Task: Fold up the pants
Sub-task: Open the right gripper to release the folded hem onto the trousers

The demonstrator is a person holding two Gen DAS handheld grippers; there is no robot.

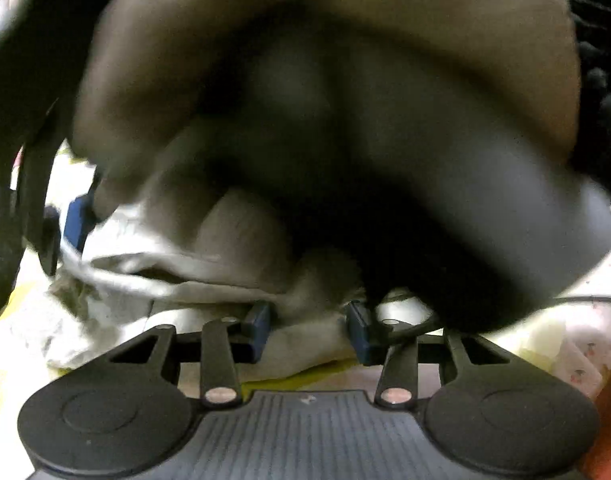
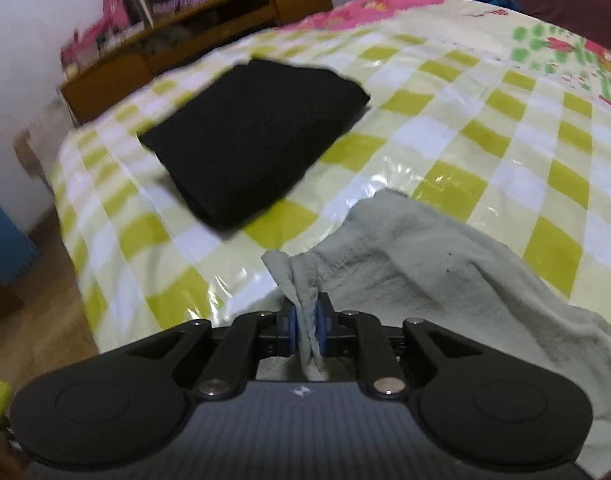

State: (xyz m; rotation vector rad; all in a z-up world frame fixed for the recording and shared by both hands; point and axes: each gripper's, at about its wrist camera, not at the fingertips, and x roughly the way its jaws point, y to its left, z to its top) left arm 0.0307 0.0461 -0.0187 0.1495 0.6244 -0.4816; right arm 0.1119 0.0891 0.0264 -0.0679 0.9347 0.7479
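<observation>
The pale grey-green pants (image 2: 425, 264) lie on the checked bed cover, running off to the right. My right gripper (image 2: 307, 326) is shut on a bunched edge of them, with cloth sticking out between the blue pads. In the left wrist view the same pants (image 1: 177, 268) are crumpled just ahead of my left gripper (image 1: 311, 324). Its blue pads stand apart, open, with cloth lying between and under them. A blurred hand and arm in a dark sleeve (image 1: 325, 112) fills most of the left view, and the other gripper's blue pad (image 1: 78, 222) shows at the left.
A folded black garment (image 2: 253, 136) lies on the bed (image 2: 485, 128) ahead and to the left. A wooden headboard shelf (image 2: 193, 32) with clutter stands behind it. The bed's left edge drops to a wooden floor (image 2: 29, 328).
</observation>
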